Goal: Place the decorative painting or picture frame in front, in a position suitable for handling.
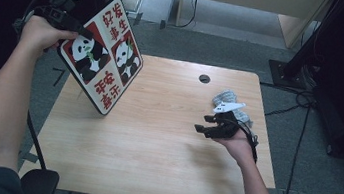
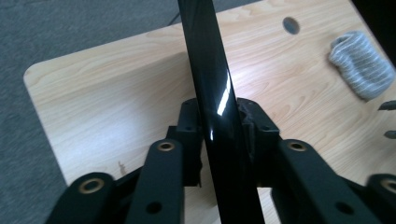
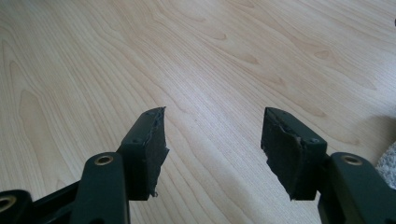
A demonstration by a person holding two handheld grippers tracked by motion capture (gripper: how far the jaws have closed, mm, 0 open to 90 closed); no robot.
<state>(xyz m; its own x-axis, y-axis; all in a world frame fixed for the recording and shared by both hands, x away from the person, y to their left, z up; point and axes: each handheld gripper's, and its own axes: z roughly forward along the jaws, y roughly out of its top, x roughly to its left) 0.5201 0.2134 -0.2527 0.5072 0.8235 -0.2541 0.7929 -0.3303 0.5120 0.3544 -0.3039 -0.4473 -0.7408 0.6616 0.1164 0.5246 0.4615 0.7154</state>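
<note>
Gripping the panda board (image 1: 106, 54) by its upper left edge, the left gripper (image 1: 84, 31) holds it tilted above the table's (image 1: 153, 145) left part, the printed face turned toward the person. The board's lower corner hangs close to the tabletop; whether it touches I cannot tell. In the left gripper view the board's glossy black edge (image 2: 212, 93) runs straight up between the two pads, and both pads press against it, so the left gripper (image 2: 219, 126) is clenched on the board. Beyond that edge the bare wood spreads out, with a small round hole (image 2: 291, 25) far ahead and to the right.

To the right, well apart from the board, the right gripper (image 1: 203, 123) rests low over the table's right part, pointing left toward the board. Its jaws stand wide apart with nothing between them. In the right gripper view the right gripper (image 3: 212, 140) shows two separated pads over plain wood grain.

Just behind the right gripper, on its far side, a rolled grey cloth (image 1: 227, 100) lies on the table. The hole (image 1: 204, 78) sits farther back, near the far edge.
</note>
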